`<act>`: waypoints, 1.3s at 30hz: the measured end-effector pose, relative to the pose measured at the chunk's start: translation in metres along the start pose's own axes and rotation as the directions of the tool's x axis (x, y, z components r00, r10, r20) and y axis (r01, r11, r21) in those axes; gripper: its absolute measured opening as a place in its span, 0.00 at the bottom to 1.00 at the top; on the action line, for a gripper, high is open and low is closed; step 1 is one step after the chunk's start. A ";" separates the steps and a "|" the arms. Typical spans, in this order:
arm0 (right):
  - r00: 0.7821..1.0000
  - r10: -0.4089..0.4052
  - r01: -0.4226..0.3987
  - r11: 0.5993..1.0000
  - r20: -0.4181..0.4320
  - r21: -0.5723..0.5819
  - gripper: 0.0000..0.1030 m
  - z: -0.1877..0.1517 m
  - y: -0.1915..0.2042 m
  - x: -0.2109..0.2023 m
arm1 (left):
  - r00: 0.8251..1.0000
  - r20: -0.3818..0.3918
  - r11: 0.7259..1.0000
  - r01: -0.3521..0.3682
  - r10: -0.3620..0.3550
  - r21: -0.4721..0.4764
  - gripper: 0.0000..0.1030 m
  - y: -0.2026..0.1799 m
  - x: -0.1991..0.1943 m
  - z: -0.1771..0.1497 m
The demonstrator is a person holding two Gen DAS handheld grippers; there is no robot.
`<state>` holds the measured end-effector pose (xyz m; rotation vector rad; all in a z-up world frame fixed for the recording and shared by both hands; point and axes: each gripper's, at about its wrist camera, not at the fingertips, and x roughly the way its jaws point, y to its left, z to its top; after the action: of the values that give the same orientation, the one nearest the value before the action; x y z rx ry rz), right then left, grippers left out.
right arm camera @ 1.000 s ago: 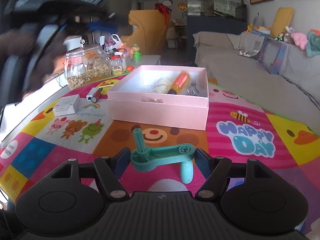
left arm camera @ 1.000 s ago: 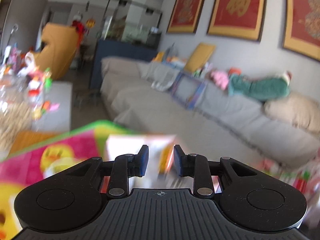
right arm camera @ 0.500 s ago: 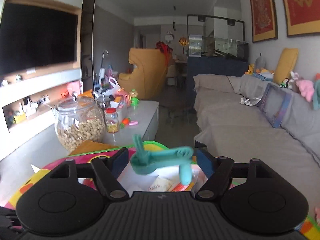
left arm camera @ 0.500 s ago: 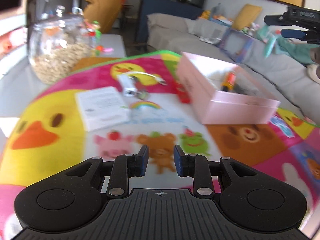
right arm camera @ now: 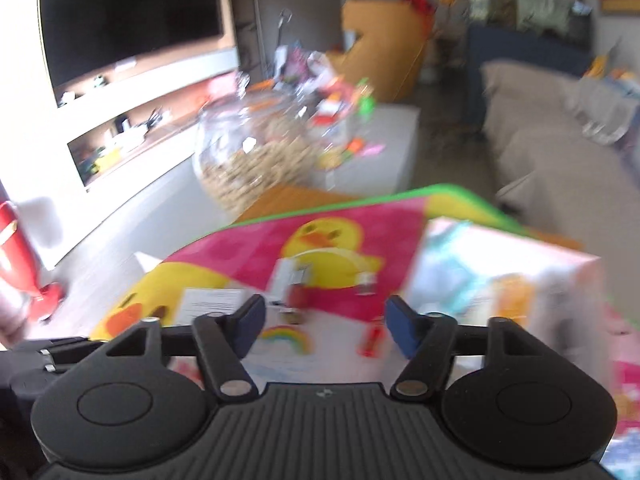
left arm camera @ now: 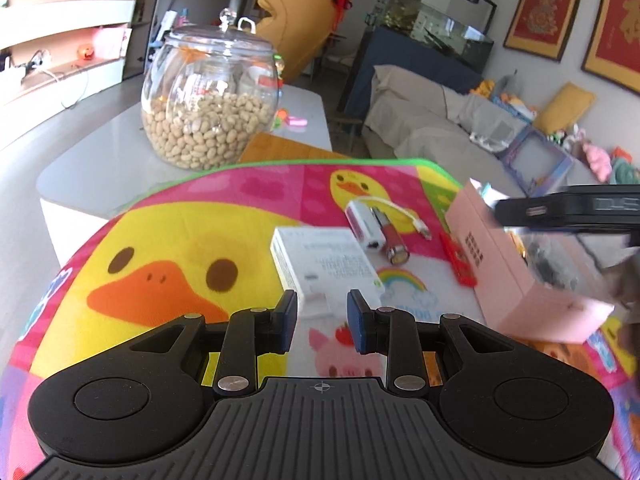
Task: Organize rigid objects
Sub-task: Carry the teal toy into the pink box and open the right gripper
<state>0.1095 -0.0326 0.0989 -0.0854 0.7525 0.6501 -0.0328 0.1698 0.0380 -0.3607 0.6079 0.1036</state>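
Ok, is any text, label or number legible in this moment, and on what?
Nothing reads clearly.
White box: fine print, too small.
Pink box: dark print on its side, blurred.
Play mat: blue letters under the rainbow, partly hidden.
Framed red picture: gold design, unreadable.

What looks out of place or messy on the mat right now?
Nothing is spilled or broken. Loose things still lie outside the pink box: a white box, a white adapter with its cable, a red lighter and a flat red piece against the box wall. The jar stands upright, lidded.
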 end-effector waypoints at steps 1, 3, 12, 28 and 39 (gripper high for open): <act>1.000 0.014 -0.014 1.000 -0.021 0.017 0.57 0.003 0.005 0.014 | 1.000 0.004 1.000 0.004 -0.004 -0.009 0.29 0.002 0.001 0.002; 0.998 0.015 -0.012 0.999 -0.057 0.051 0.57 0.012 0.008 0.044 | 1.000 0.006 1.000 0.007 -0.007 -0.027 0.29 0.007 0.003 0.005; 0.989 -0.042 0.050 0.997 -0.142 0.051 0.57 0.025 0.016 0.133 | 0.999 0.016 0.998 0.037 -0.036 -0.054 0.29 0.020 0.004 0.009; 0.976 0.072 -0.099 0.987 -0.206 -0.124 0.34 -0.075 0.023 0.017 | 0.983 -0.075 0.985 0.170 -0.167 0.029 0.29 -0.028 0.013 -0.001; 0.990 -0.045 0.033 0.995 -0.130 -0.093 0.25 -0.116 -0.022 -0.028 | 0.969 -0.118 0.964 0.231 -0.217 0.129 0.29 -0.091 0.049 0.024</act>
<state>0.0359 -0.0989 0.0284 -0.2280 0.8466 0.6462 0.0379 0.0925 0.0555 -0.2963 0.6681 -0.1761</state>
